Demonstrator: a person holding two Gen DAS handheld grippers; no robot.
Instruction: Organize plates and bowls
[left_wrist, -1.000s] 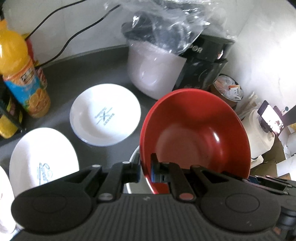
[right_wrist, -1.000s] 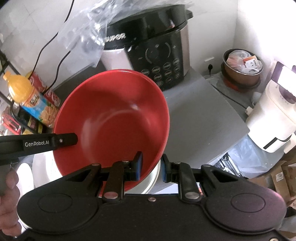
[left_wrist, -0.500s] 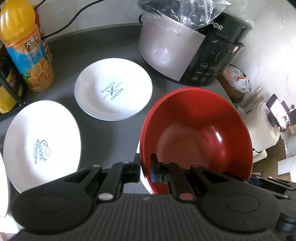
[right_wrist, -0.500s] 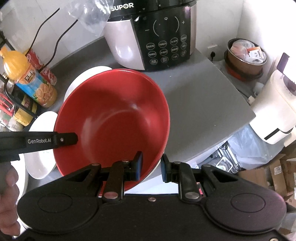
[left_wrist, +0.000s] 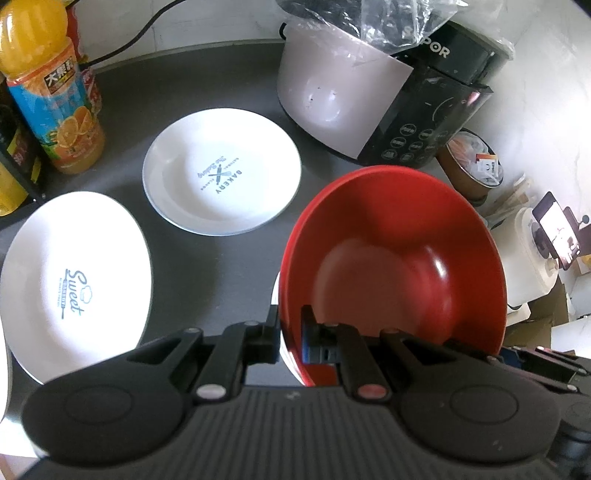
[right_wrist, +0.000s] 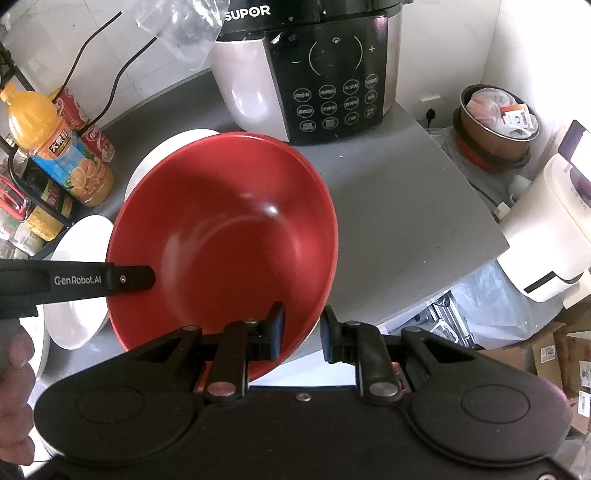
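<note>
Left wrist view: we've got both grippers, left (left_wrist: 290, 334) and right (right_wrist: 301, 332), pinching the glossy red round bowl's (left_wrist: 395, 258) rim, so we should lower it level.

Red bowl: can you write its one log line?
glossy red bowl: lifted, tilted | left gripper: shut on rim | right gripper: straddles rim

Clutter around the grey counter (right_wrist: 399, 206)

A SUPOR rice cooker (right_wrist: 317, 74) stands at the back with crumpled clear plastic (left_wrist: 391, 22) draped over its lid. An orange juice bottle (left_wrist: 55, 99) stands upright at the left, a red can (right_wrist: 88, 129) just behind it, and a black cable (right_wrist: 122, 70) runs up the wall. Off the counter's right edge sit a brown pot holding packets (right_wrist: 498, 125) and a white appliance (right_wrist: 554, 229).
</note>
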